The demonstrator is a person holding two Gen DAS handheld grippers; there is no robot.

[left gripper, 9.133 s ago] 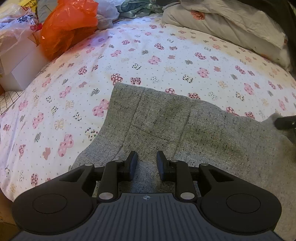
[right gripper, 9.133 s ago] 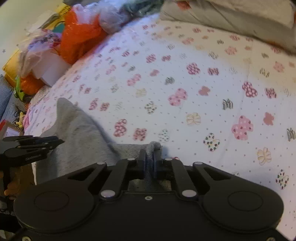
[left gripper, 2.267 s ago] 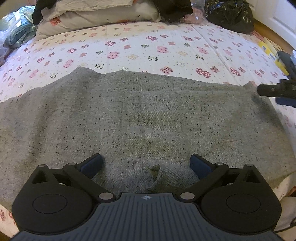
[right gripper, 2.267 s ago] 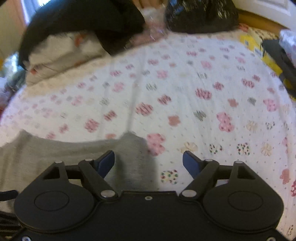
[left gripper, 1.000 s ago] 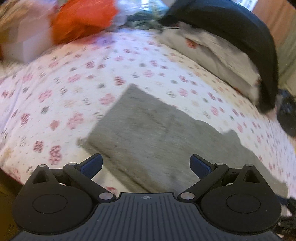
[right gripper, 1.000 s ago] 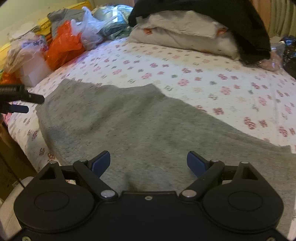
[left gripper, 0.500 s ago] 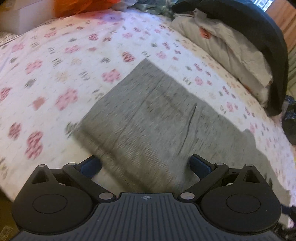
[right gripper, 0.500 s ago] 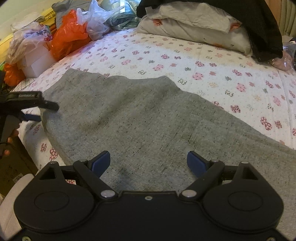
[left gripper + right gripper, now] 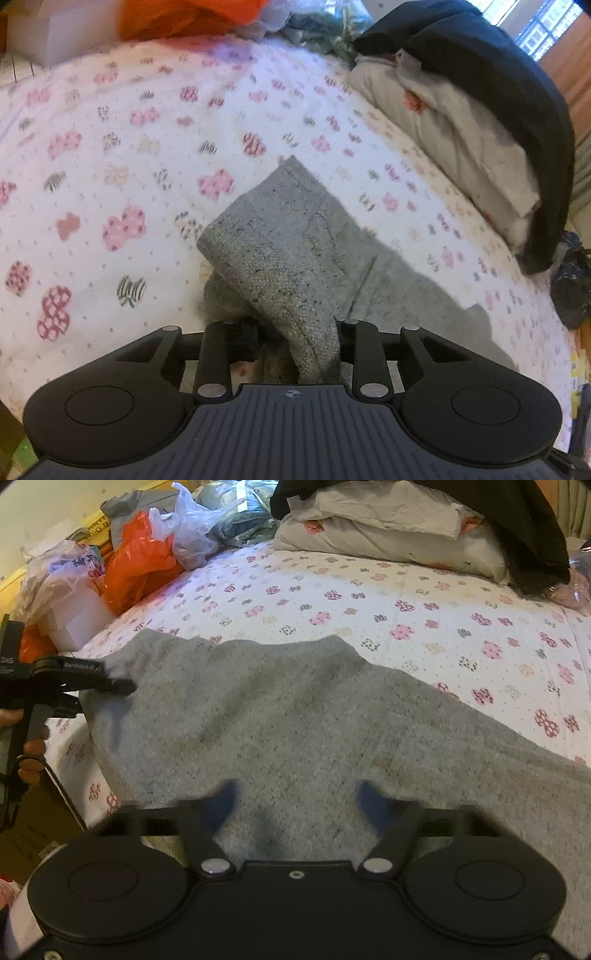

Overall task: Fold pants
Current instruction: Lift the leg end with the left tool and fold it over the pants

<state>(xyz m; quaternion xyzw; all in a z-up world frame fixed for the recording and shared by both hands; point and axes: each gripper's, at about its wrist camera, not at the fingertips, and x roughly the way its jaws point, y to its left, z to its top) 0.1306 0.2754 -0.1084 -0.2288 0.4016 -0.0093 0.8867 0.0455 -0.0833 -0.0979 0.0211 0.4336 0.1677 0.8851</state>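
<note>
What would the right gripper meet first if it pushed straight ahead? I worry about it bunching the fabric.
Probably the gray pants: they lie directly under and ahead of the right gripper.

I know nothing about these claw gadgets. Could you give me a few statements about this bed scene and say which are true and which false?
1. The left claw is clamped on a bunched corner of the grey pants. True; its jaws have just been closing.
2. The right claw already pinches the cloth tight. False: its jaws have just been closing, but they stand apart over the flat pants.
3. The bed sheet is plain white. False: it is printed with small pink and dark shapes.
4. An orange plastic bag lies at the bed's edge. True.
5. The pants hang in the air. False: they lie on the bed.
</note>
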